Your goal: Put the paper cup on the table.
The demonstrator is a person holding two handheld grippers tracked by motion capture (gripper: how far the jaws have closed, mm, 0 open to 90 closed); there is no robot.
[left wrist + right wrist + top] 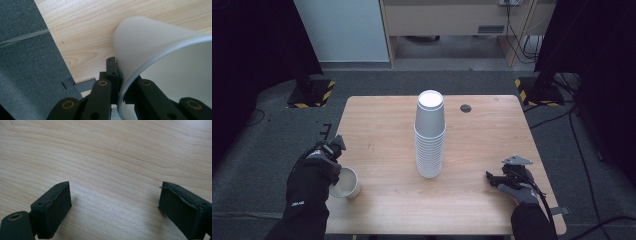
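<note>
Cup (346, 183) at the near left corner of the table (382, 125), pinched at the rim by the left gripper (338, 167). Clamped with one jaw inside the mouth and one outside against the wall, as seen in the left gripper view on the paper cup (160, 50) and the left gripper (118, 72). Probably gripped this way because a thin rim gives the narrow jaws a firm hold without crushing the body. Tilted, mouth turned toward the gloved hand, base pointing away across the wood; hard to tell whether the base touches the tabletop or hangs just above it.

Well apart from it, at the table's middle, a tall stack of cups (430, 140), mouths down and nested. Likely kept central so that either hand reaches it, and upside down so that each cup slides over the one below. Judging by that, a single cup either bound for the stack or freshly separated from it.

Near the right near edge, the right gripper (490, 177), lying low on the wood with jaws spread wide and nothing between them, as shown in the right gripper view (112, 205) over bare table (112, 150). Seemingly parked there, out of the working hand's way.
</note>
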